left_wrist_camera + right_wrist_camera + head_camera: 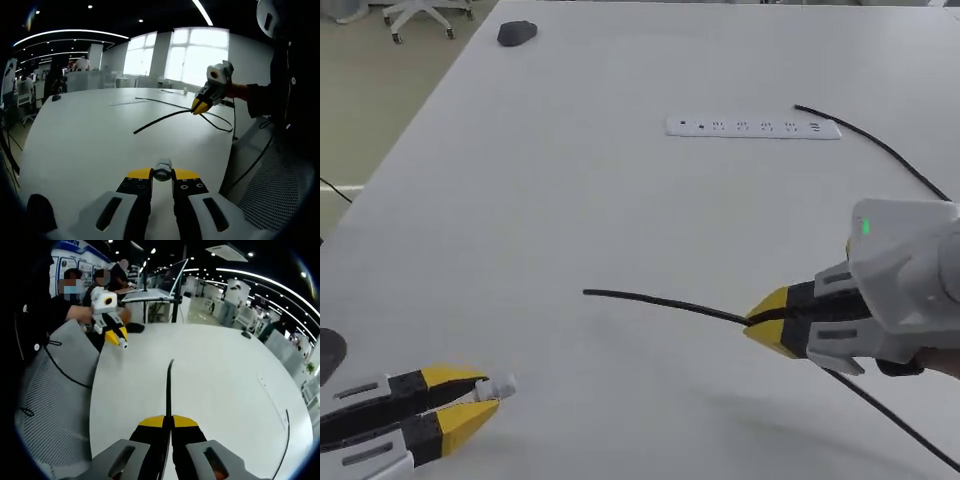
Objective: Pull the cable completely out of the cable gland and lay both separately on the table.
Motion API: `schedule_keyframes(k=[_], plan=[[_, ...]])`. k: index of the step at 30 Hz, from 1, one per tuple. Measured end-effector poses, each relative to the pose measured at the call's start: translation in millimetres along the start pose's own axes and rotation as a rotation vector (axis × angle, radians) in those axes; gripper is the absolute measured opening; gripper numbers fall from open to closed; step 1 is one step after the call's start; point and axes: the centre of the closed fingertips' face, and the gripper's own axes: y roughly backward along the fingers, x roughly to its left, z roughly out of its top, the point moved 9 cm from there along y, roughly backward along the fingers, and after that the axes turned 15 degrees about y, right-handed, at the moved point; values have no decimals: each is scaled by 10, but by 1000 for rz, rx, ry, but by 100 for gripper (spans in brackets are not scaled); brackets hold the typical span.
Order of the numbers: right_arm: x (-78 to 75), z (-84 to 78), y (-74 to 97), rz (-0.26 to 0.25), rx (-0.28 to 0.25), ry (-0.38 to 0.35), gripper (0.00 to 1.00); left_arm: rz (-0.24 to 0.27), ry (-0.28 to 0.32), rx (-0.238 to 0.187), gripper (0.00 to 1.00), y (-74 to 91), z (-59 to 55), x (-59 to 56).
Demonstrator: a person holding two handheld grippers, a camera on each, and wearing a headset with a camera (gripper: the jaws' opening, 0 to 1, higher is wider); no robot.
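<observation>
White and matt, the table [570, 190] lies broad and mostly bare between the grippers. Its left edge runs slantwise from the far end toward the near left, with floor beyond. At the far side a long white power strip [753, 127] lies flat. A thin black lead [880, 145] starts near the strip's right end and curves off toward the right edge. A dark rounded lump [517, 33] sits near the far left edge.

The right gripper [752, 322] has yellow tips, black fingers and a white body. Its jaws are pressed together on the cable [660, 303], a slim, smooth black cord. The cord's free end juts leftward from the tips in a slight bow, and the rest trails behind the gripper to the near right.

Well apart, at the near left, the left gripper [480, 397] pinches the cable gland [498, 387] at the very tips of its jaws. The gland is a small, pale grey, round-bodied fitting and is off the cable. Whether it touches the table cannot be told.
</observation>
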Motion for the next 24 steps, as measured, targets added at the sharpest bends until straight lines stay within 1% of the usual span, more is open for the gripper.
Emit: schedule_keyframes(k=[1, 2, 3, 4, 6, 7, 9, 10, 11, 12, 13, 14, 15, 17, 18, 19, 20, 21, 22, 23, 24], plan=[[-19, 44, -53, 0, -3, -1, 0, 10, 16, -9, 15, 28, -22, 10], [-44, 113, -143, -3, -2, -4, 0, 17, 38, -19, 15, 67, -56, 20], [-55, 163, -200, -11, -8, 4, 0, 28, 39, -33, 15, 90, -70, 31], [-75, 244, -297, -16, -29, 3, 0, 51, 55, -52, 15, 128, -97, 56], [-90, 342, -433, -21, -59, -10, 0, 85, 63, -70, 15, 175, -133, 96], [-90, 412, -536, -17, -86, -14, 0, 106, 74, -91, 15, 204, -151, 123], [-70, 519, -702, 4, -115, -12, 0, 128, 92, -104, 15, 248, -189, 164], [-64, 538, -733, 9, -116, -11, 0, 139, 100, -107, 15, 264, -204, 181], [-42, 594, -830, 16, -114, 7, 0, 165, 108, -109, 15, 283, -224, 211], [-34, 623, -892, 14, -115, 9, 0, 178, 106, -114, 15, 296, -241, 233], [-35, 657, -987, 17, -122, -3, 0, 184, 124, -128, 15, 316, -271, 261], [-33, 683, -1055, 15, -132, -20, 0, 194, 129, -138, 15, 326, -289, 281], [-31, 710, -1114, 18, -146, -41, 0, 208, 130, -137, 15, 336, -312, 302], [-36, 780, -1295, 24, -168, -71, 0, 240, 132, -137, 15, 349, -374, 349], [-17, 812, -1358, 55, -181, -81, 0, 248, 138, -141, 15, 353, -390, 364], [-19, 851, -1435, 60, -184, -79, 0, 257, 148, -153, 15, 357, -415, 382], [-17, 878, -1482, 54, -182, -69, 0, 267, 154, -159, 15, 360, -430, 397], [-16, 902, -1530, 60, -178, -58, 0, 269, 161, -168, 15, 365, -442, 409], [-11, 931, -1591, 61, -178, -59, 0, 253, 183, -189, 15, 363, -450, 408], [-15, 945, -1632, 60, -179, -62, 0, 258, 184, -194, 15, 364, -464, 421], [-9, 958, -1700, 72, -175, -77, 0, 272, 181, -181, 15, 358, -496, 445]])
